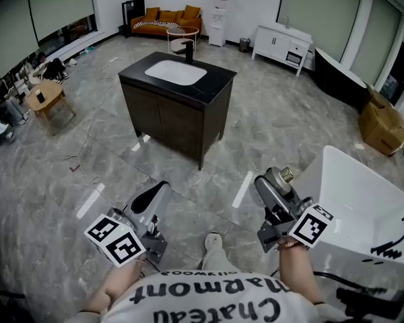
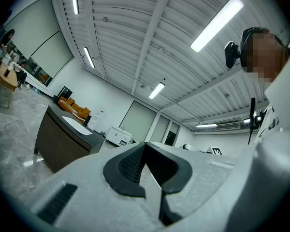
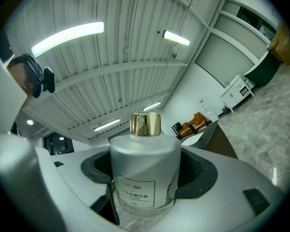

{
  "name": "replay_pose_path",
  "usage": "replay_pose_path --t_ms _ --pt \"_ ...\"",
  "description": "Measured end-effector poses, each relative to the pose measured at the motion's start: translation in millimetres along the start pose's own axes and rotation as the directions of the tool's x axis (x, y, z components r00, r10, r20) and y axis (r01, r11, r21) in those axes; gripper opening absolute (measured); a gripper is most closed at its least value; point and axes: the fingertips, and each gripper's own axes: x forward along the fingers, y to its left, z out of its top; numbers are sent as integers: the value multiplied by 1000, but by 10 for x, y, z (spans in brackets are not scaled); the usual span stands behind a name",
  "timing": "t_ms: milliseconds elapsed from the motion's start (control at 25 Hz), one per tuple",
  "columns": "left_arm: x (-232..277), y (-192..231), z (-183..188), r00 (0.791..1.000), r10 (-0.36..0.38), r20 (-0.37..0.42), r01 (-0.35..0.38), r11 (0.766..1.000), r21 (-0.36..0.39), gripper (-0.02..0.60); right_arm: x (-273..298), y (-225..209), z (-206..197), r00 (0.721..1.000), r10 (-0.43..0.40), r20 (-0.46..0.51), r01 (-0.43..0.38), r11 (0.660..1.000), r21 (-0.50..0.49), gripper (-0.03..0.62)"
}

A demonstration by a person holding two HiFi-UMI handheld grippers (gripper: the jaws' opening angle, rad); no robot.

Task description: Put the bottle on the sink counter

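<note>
The bottle (image 3: 142, 166) is frosted glass with a gold cap and a printed label. It stands upright between the jaws of my right gripper (image 3: 149, 180), which is shut on it. In the head view the bottle (image 1: 281, 175) and right gripper (image 1: 273, 186) sit low right, well short of the sink counter (image 1: 215, 85), a dark cabinet with a white basin and a black faucet in mid-room. My left gripper (image 1: 155, 195) is low left; its jaws (image 2: 146, 162) are shut with nothing between them. The sink counter (image 2: 63, 132) shows ahead and to the left in the left gripper view.
A white bathtub (image 1: 363, 204) stands close on my right. A cardboard box (image 1: 380, 123) and a white cabinet (image 1: 283, 42) are farther right. An orange sofa (image 1: 165, 19) is at the back, and a small wooden table (image 1: 47, 99) with seated people at the left. A cable (image 1: 81, 160) lies on the floor.
</note>
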Motion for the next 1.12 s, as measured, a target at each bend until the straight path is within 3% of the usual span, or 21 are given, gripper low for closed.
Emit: replay_pose_path --t_ms 200,440,680,880,1120 --pt "471 264 110 999 27 32 -27 1000 13 15 368 -459 173 1000 19 -18 -19 1000 -3 344" --pt "1184 565 345 998 33 57 -37 997 71 15 886 -1018 654 997 74 16 -73 997 -32 344" --pt "1876 839 405 994 59 94 -64 997 53 15 1204 -1635 930 996 87 -11 -87 996 -32 344" --pt "2287 990 329 992 69 108 -75 996 48 15 1402 -2090 984 996 87 -32 -87 996 -9 344" --pt "2542 1198 139 994 96 50 -97 995 27 15 1508 -2463 859 996 58 -64 -55 998 38 344"
